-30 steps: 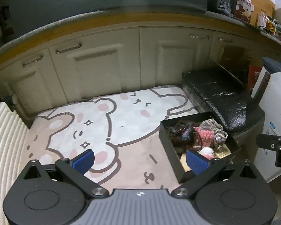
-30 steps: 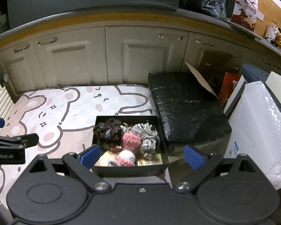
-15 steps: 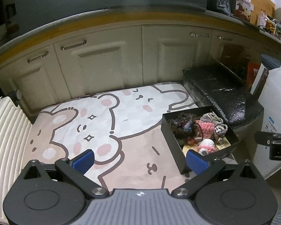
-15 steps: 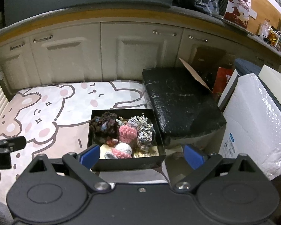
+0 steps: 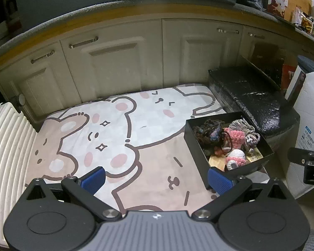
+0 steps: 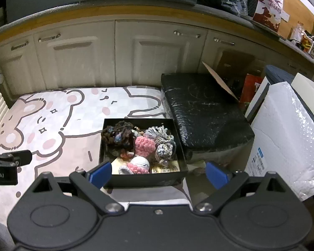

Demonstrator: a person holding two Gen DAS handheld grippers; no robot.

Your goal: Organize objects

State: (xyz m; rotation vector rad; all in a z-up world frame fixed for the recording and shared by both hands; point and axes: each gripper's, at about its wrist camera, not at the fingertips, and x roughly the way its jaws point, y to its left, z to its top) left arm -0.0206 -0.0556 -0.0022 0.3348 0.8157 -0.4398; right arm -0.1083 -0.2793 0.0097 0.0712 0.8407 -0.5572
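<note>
A black open box (image 6: 106, 141) (image 5: 195, 146) sits on the right part of a cartoon bear mat (image 5: 119, 129) (image 6: 58, 125). Inside lie several yarn pieces: a dark brown tangle (image 6: 119, 136), a pink crochet piece (image 6: 144, 143), a grey tassel bundle (image 6: 162, 136) and a white-and-pink ball (image 6: 140, 163). My right gripper (image 6: 158, 173) hangs open just in front of the box, with nothing between its blue pads. My left gripper (image 5: 156, 177) is open above the mat, left of the box. The right gripper's tip (image 5: 303, 161) shows at the left wrist view's right edge.
Cream cabinet doors (image 6: 157, 58) run along the back under a cluttered counter. A black wrapped cushion (image 6: 201, 108) lies right of the box, with a white bubble-wrapped panel (image 6: 286, 136) beyond it. A white ribbed panel (image 5: 8, 156) borders the mat on the left.
Both grippers have pulled back and risen a little, so the box and mat sit farther away in both views. Both stay open and nothing in the box has moved.
</note>
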